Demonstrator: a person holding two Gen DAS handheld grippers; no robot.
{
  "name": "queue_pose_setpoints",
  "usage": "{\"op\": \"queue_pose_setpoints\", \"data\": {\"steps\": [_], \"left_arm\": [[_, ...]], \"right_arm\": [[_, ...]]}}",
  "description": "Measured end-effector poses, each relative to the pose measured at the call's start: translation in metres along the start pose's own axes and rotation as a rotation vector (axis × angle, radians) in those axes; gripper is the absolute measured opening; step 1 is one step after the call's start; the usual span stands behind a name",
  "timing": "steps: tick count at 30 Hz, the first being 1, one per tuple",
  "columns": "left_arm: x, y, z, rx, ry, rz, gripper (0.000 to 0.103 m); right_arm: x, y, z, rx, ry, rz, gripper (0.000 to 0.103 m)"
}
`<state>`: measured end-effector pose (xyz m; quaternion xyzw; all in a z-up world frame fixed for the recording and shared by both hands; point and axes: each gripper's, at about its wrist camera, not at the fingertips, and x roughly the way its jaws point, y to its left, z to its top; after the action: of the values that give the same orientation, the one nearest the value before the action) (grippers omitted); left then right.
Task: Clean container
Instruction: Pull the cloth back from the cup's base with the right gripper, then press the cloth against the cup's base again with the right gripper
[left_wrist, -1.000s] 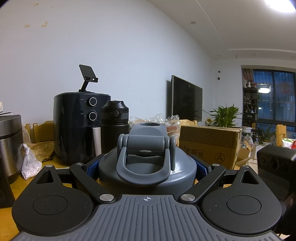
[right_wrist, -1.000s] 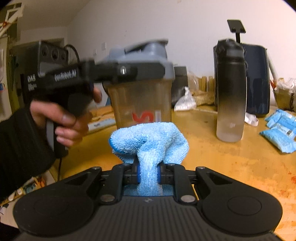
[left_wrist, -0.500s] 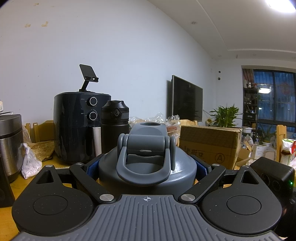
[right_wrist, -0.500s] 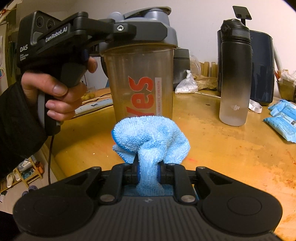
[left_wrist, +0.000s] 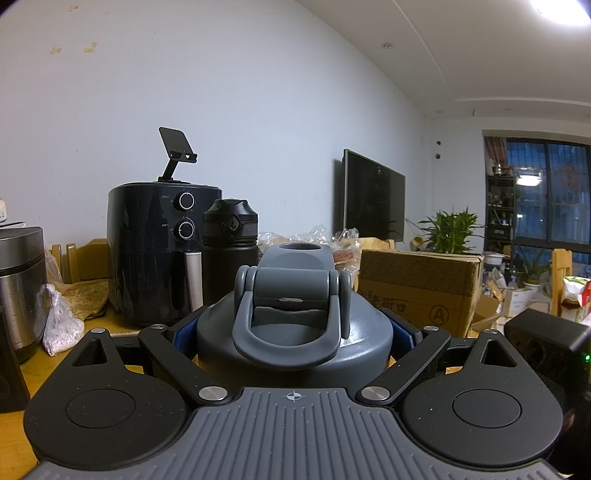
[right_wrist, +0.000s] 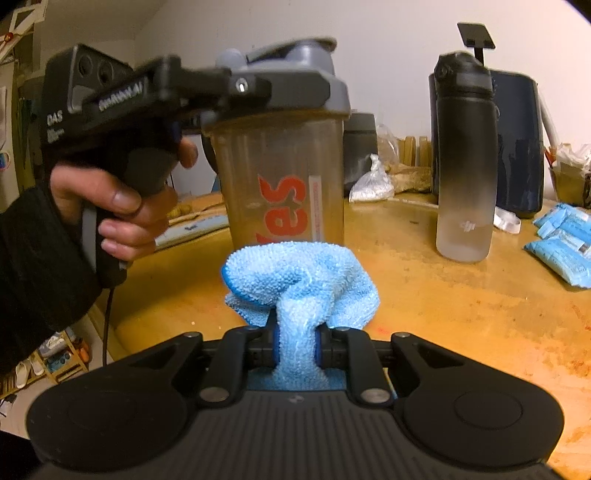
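Two grippers, two jobs — left gripper (left_wrist: 293, 332) clamps the shaker (right_wrist: 286, 177) at its grey lid (left_wrist: 293, 325), pinning it upright on the table (right_wrist: 461, 306) so wiping likely won't tip it. Right gripper (right_wrist: 297, 349) is pinched tight on a blue cloth (right_wrist: 301, 288), bunched forward as a pad just short of the shaker's wall. Room is open to the right until the black bottle (right_wrist: 463, 162); the left hand (right_wrist: 118, 206) crowds the other side, near the table edge.

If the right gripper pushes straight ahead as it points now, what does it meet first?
Probably the shaker bottle: the blue cloth in the right gripper would press its lower wall. The gap is hard to judge.
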<state>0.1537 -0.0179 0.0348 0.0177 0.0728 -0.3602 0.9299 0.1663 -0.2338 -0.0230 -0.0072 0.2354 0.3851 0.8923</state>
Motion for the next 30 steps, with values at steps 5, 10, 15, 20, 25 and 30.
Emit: {"op": "queue_pose_setpoints", "data": {"steps": [5,10,15,20,25,30], "left_arm": [[0.000,0.000,0.000,0.000,0.000,0.000,0.095],[0.000,0.000,0.000,0.001,0.001,0.000,0.095],[0.000,-0.001,-0.001,0.004,0.003,0.003,0.095],[0.000,-0.001,-0.001,0.008,0.005,0.005,0.095],[0.000,-0.001,0.000,0.007,0.005,0.006,0.095],[0.000,-0.002,0.000,0.006,0.005,0.005,0.095]], "right_arm": [[-0.011,0.002,0.008,0.015,-0.065,0.006,0.011],[-0.024,0.005,0.017,0.009,-0.147,0.004,0.011],[-0.037,0.009,0.022,0.009,-0.247,0.001,0.011],[-0.044,0.010,0.024,0.015,-0.323,-0.002,0.011],[-0.045,0.009,0.025,0.020,-0.338,-0.001,0.011],[-0.046,0.011,0.025,0.015,-0.329,-0.005,0.011]]}}
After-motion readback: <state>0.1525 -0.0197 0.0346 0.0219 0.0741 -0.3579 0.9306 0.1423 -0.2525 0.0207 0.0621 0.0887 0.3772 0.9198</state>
